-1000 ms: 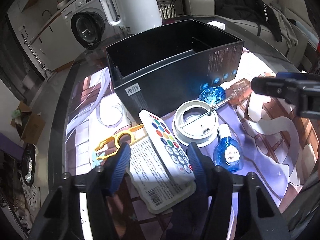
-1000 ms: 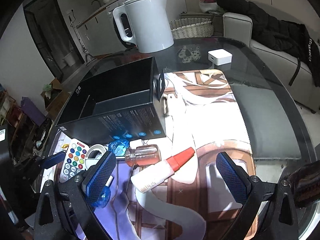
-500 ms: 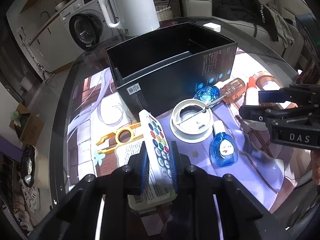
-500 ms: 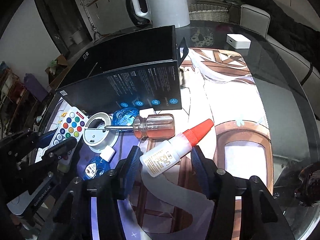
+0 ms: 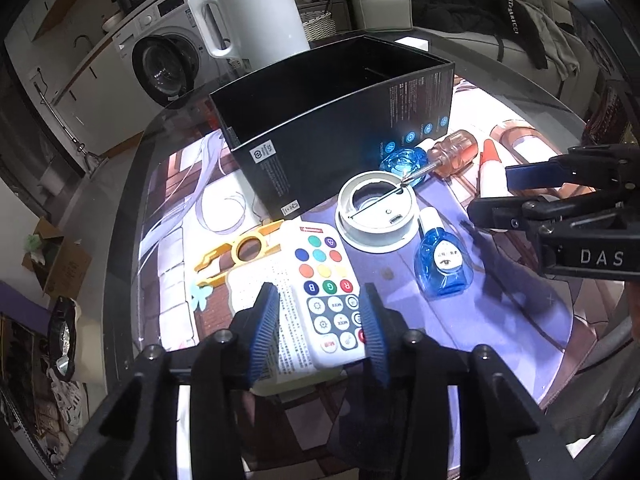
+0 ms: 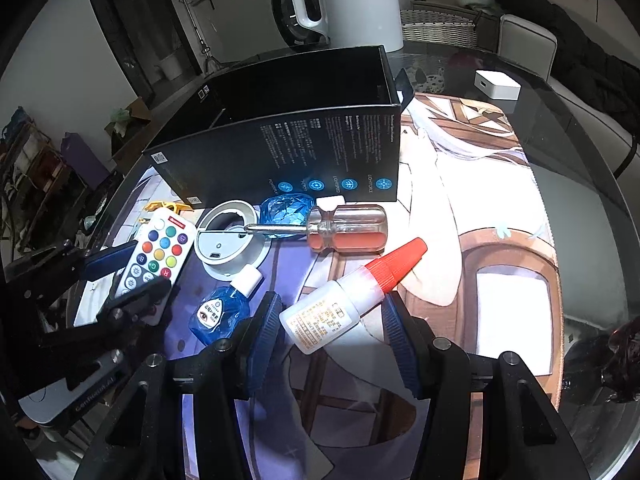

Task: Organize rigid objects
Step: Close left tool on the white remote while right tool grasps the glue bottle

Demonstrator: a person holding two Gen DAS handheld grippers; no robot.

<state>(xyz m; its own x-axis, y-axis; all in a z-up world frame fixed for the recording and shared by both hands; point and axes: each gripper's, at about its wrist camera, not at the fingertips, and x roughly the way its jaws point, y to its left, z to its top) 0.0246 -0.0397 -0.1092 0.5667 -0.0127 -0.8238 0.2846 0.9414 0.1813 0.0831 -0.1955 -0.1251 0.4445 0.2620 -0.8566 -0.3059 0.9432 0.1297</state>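
Note:
An open black box (image 5: 332, 92) (image 6: 296, 128) stands on the printed mat. My left gripper (image 5: 318, 330) has its blue pads on both sides of a white remote with coloured buttons (image 5: 328, 292) (image 6: 156, 256), lying flat on a printed card. My right gripper (image 6: 330, 330) straddles the body of a white glue bottle with a red cap (image 6: 348, 300); small gaps show at both pads. A screwdriver with a clear orange handle (image 6: 344, 228) rests across a white ring-shaped device (image 6: 228, 236). A blue eye-drop bottle (image 6: 224, 304) (image 5: 440, 260) lies between the grippers.
A white kettle (image 5: 252, 8) stands behind the box. A yellow plastic tool (image 5: 236, 252) lies left of the remote, a blue faceted object (image 6: 286, 208) by the box wall, a small white cube (image 6: 498, 84) at the far right. The round glass table's edge (image 6: 592, 148) curves around the mat.
My left gripper narrowed around the remote, then opened a little wider. My right gripper came down and forward and narrowed from wide open to straddle the glue bottle.

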